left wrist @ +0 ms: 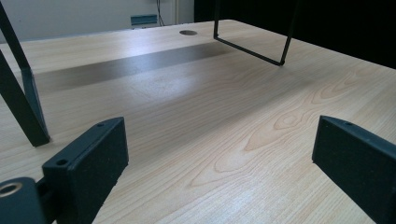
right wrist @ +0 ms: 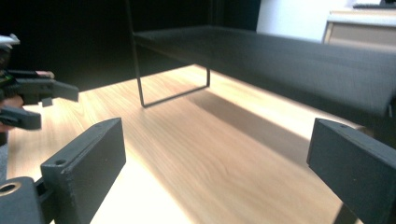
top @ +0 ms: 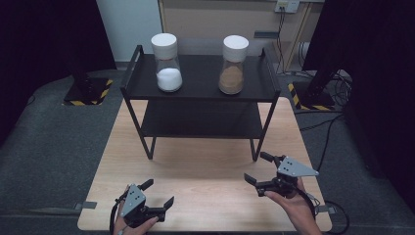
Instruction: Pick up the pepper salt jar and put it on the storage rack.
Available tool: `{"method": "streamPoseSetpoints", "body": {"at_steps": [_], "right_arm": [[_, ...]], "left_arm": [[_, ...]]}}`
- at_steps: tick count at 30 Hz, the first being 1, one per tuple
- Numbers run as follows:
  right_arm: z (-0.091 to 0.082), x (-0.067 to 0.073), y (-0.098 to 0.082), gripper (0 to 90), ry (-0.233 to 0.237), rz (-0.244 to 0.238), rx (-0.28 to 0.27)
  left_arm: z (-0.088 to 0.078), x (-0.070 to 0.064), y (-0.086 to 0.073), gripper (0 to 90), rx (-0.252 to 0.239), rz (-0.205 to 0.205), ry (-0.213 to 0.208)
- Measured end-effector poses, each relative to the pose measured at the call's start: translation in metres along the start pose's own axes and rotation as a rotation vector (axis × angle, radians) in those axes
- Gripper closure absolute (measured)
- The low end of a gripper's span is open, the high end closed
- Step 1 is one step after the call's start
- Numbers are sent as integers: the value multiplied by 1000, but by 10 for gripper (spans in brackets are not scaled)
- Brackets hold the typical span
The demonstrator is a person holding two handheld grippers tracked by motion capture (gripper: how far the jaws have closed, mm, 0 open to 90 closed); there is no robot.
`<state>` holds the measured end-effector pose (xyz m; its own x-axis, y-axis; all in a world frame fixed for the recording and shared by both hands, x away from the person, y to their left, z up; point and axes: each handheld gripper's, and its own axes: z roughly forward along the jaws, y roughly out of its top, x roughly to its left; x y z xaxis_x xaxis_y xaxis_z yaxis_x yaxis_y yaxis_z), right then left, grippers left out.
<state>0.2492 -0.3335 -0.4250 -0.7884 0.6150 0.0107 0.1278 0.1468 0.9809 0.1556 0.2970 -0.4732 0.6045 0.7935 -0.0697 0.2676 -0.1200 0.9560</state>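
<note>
We had two glass jars on the top deck of a black shelf rack [top: 266, 61] at the far end of the worktop [top: 205, 196]: the white-powder jar [top: 167, 62] to the left, the brown-powder jar [top: 233, 65] to the right, well apart, both upright w/ fat white lids. Nearest our grippers, so we took these as the things to handle.

Handling, our judgement: glass, so stiff, smooth, prob. slippery and breakable if knocked off the shelf. Each approx. a third full, so moderate weight sitting low; should stay steady if kept upright. Best hold looked like the narrowed neck just under the lid, or the lid itself; the wider belly may be too broad for the jaws, can't tell.

Left hand-held gripper [top: 159, 193] sat low near the front edge of the worktop, jaws spread wide, nothing between them, pads [left wrist: 98, 163] bare over the wood. Right hand-held gripper [top: 259, 169] was near the right front, closer to the rack's leg, jaws likewise spread wide & empty, pointing toward the lower shelf.
</note>
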Motion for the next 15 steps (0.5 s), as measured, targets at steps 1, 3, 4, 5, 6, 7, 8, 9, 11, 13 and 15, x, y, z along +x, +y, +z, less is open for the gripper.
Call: {"method": "streamPoseSetpoints", "body": {"at_steps": [1, 3, 4, 5, 6, 7, 8, 9, 11, 13, 15], "right_arm": [[-1, 0, -4, 51, -6, 6, 5], [-3, 2, -13, 50, -20, 16, 7], [-3, 2, -17, 50, -27, 19, 2], [-4, 4, -21, 50, -40, 15, 3], [-5, 5, -25, 50, -50, 16, 2], [-5, 5, -30, 51, -55, 21, 1], [-7, 6, -35, 51, -64, 31, -2], [-8, 7, -40, 51, -75, 36, -5], [-10, 9, -47, 46, -99, 33, 3], [-12, 10, -52, 44, -109, 37, 20], [-14, 11, -53, 45, -117, 19, 42]], "left_arm": [[0, 0, 0, 28, 2, 1, 2], [0, 0, 0, 28, 4, 2, 8], [0, 0, -1, 28, 3, -1, 12], [0, 0, -2, 28, 2, -4, 15], [1, 0, -2, 28, 1, -8, 16], [1, 0, -4, 28, -3, -20, 15], [1, 0, -4, 28, -7, -29, 17], [2, 0, -4, 28, -7, -28, 23], [2, -1, -4, 28, -7, -21, 26], [2, -1, -4, 28, -8, -22, 29], [2, -1, -4, 29, -5, -21, 30]]}}
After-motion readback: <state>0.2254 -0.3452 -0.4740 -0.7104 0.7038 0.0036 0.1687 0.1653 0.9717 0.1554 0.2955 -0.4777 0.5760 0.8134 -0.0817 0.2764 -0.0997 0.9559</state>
